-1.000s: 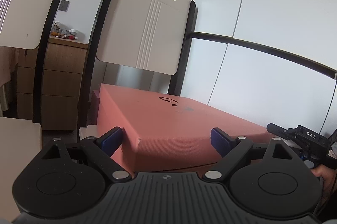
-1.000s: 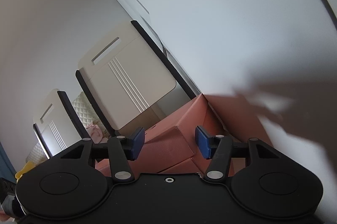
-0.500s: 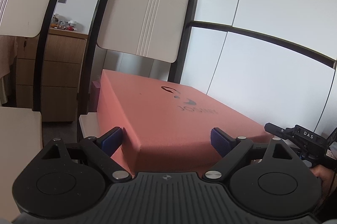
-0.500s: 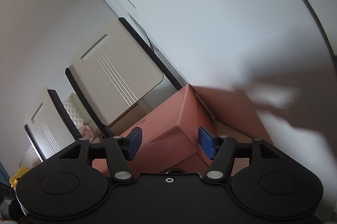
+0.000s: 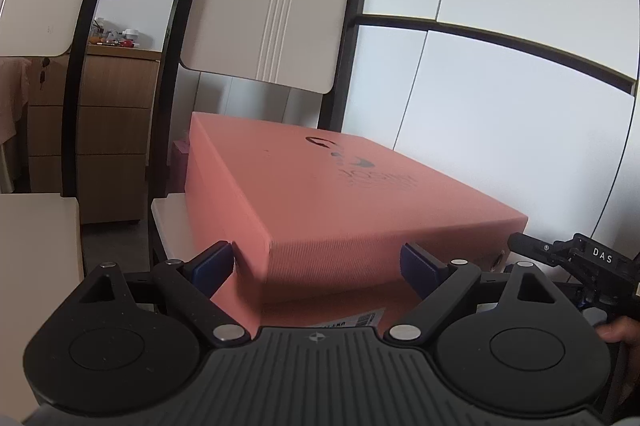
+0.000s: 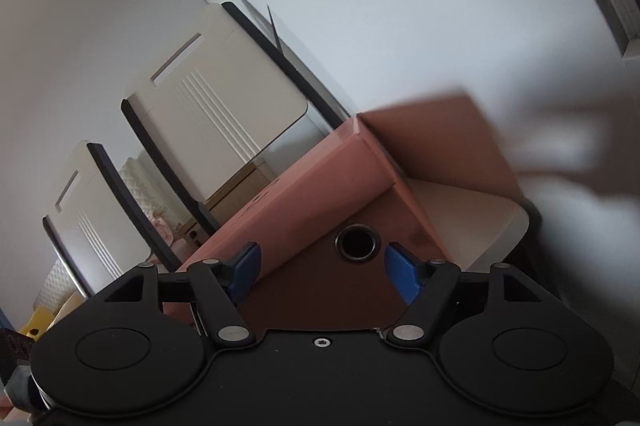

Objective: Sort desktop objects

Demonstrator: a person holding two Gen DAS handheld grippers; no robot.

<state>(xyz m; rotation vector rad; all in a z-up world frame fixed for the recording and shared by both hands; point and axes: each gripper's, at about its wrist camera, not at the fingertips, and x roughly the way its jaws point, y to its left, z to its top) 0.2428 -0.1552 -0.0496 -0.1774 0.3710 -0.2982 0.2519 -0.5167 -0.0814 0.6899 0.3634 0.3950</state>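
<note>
A salmon-pink box point(image 5: 320, 194) is seen lying flat, lid closed, dark logo printed on top; a round metal-ringed hole point(image 6: 356, 243) is shown in its end wall.

- We count one pink box point(image 5: 328, 194).
- We count two cream chairs point(image 6: 216, 106).
- We count one wooden drawer cabinet point(image 5: 108, 130).
- We count two grippers point(image 5: 316, 268).

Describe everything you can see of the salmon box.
The salmon box is lidded cardboard with a finely ribbed finish, dark logo and lettering on top, and a metal-ringed hole in one end. It lies over a pale surface. The left tool straddles a near corner; the right tool, jaws opening, brackets the holed end without visibly pressing.
</note>
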